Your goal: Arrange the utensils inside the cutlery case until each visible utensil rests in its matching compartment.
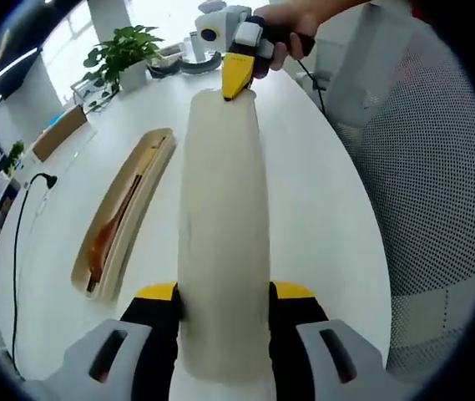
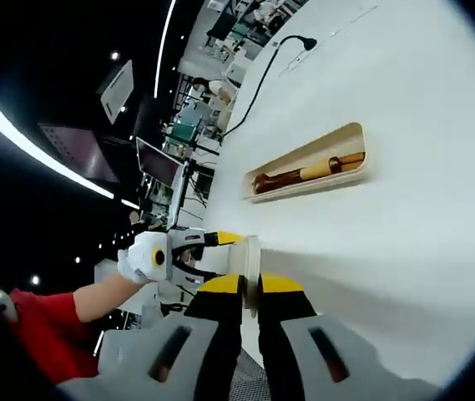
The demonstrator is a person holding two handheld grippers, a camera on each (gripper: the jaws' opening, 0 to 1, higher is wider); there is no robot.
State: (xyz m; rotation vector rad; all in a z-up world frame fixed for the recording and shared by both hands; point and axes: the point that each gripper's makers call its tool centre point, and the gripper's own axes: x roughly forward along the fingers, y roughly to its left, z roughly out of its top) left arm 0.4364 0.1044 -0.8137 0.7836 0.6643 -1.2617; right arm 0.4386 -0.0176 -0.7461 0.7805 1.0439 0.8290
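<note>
In the left gripper view the left gripper (image 1: 224, 302) has its yellow-tipped jaws pinching the near end of a long cream lid (image 1: 223, 234), one jaw pressed to each long side. The lid runs away from the camera over the white bench (image 1: 320, 217). At its far end the right gripper (image 1: 239, 73) has its yellow jaws pressed onto the lid's tip, with a person's hand (image 1: 291, 25) wrapped round the handle. Just to the left of the lid, apart from it, the open cutlery case (image 1: 128, 209) lies on the bench at a slant, with wooden utensils (image 1: 113, 219) lying lengthwise inside; which compartment each sits in cannot be told. Farther off, a black cable (image 1: 20, 217) trails along the bench's left edge, a potted plant (image 1: 124, 52) stands at the far end, and a mesh chair back (image 1: 437, 159) rises on the right

In the right gripper view the right gripper's own jaws (image 2: 251, 292) clamp the thin edge of the lid (image 2: 252, 263). Beyond it the left gripper (image 2: 189, 251) shows, held by a hand on a red sleeve (image 2: 45, 330). Farther along the bench (image 2: 404, 234) lies the case (image 2: 308, 163), brown utensils (image 2: 304, 173) resting in it
</note>
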